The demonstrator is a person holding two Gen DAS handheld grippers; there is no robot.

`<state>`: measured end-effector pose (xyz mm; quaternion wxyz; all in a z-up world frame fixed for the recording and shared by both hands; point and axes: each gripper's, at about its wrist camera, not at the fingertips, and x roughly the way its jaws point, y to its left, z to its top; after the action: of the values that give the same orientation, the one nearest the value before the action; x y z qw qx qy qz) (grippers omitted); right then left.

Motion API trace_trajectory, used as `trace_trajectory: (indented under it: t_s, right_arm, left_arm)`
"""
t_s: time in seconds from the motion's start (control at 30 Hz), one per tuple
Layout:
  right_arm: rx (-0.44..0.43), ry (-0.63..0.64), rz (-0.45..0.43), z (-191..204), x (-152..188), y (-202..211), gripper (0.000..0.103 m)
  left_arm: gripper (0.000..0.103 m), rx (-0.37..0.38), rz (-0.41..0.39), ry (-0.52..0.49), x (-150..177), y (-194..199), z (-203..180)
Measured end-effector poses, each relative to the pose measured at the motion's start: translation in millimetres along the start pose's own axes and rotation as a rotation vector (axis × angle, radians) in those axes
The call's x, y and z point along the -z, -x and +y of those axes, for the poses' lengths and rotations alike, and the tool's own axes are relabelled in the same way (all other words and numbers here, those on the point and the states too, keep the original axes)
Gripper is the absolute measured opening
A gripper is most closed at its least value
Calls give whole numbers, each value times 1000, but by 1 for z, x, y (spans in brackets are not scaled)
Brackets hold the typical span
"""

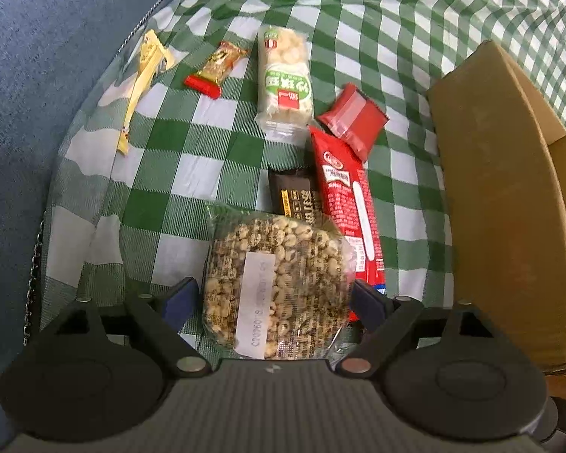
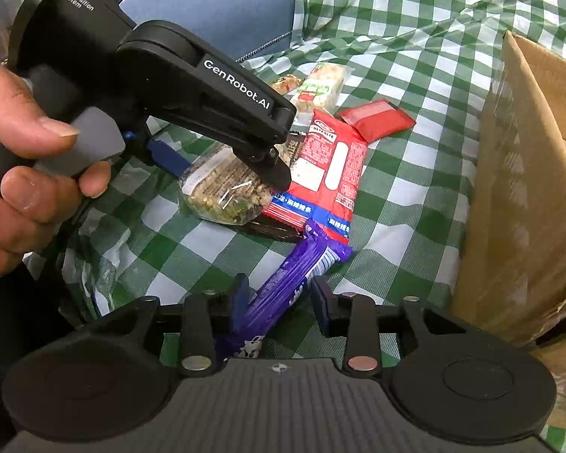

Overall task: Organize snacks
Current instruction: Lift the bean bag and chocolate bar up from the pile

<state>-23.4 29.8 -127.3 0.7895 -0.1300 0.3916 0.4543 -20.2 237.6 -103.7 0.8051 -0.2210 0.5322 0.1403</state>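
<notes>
Left gripper (image 1: 275, 294) spread around nut bag (image 1: 275, 287). Right gripper (image 2: 279, 298) apart, straddling purple bar (image 2: 283, 283), seen only in right view, near box (image 2: 528, 196).

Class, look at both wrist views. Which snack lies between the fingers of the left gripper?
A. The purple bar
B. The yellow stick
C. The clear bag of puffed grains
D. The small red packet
C: in the left wrist view, the bag of puffed grains sits between the open fingers of the left gripper; the purple bar lies at the right gripper.

Green-checked tablecloth (image 1: 377, 19) beside blue upholstery (image 1: 37, 75)
</notes>
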Motion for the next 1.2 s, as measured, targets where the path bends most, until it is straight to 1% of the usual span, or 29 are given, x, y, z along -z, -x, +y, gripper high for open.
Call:
trace_trajectory:
  t_s: [0.1, 0.13, 0.2, 0.23, 0.27, 0.33, 0.5, 0.6, 0.7, 0.87, 1.0, 1.07, 1.2]
  right_arm:
    - [2, 0, 4, 0, 0, 0, 38]
    - [2, -3, 6, 0, 0, -1, 36]
    - [5, -7, 8, -1, 0, -2, 27]
    - [8, -7, 5, -2, 0, -2, 21]
    - [9, -9, 1, -1, 0, -2, 16]
    - [14, -5, -16, -1, 0, 0, 14]
    - [48, 5, -48, -2, -1, 7, 14]
    - [63, -3, -36, -4, -1, 5, 14]
    - [77, -7, 0, -4, 1, -2, 19]
    - [81, 1, 11, -1, 3, -4, 20]
    - [84, 2, 25, -2, 4, -6, 19]
    - [81, 5, 21, -1, 4, -5, 16]
    - [78, 7, -6, -1, 2, -1, 14]
  left_arm:
    - [90, -6, 2, -15, 1, -1, -2]
    - [90, -7, 1, -17, 1, -1, -2]
    - [90, -9, 0, -19, 1, -1, -3]
    - [90, -10, -1, -20, 2, 0, -3]
    - [87, -11, -5, -22, 2, 0, -4]
    - [83, -9, -13, -25, 1, 1, -4]
    - [83, 4, -54, -18, -1, 9, -2]
    - [83, 9, -40, -11, -1, 7, -2]
    - [83, -12, -11, -28, 0, 1, -4]
    - [84, -15, -11, -38, 1, 0, -5]
    - [84, -15, -10, -42, 1, 0, -4]
    - [84, -15, -12, -43, 1, 1, -4]
    - [83, -7, -39, -53, -1, 5, -5]
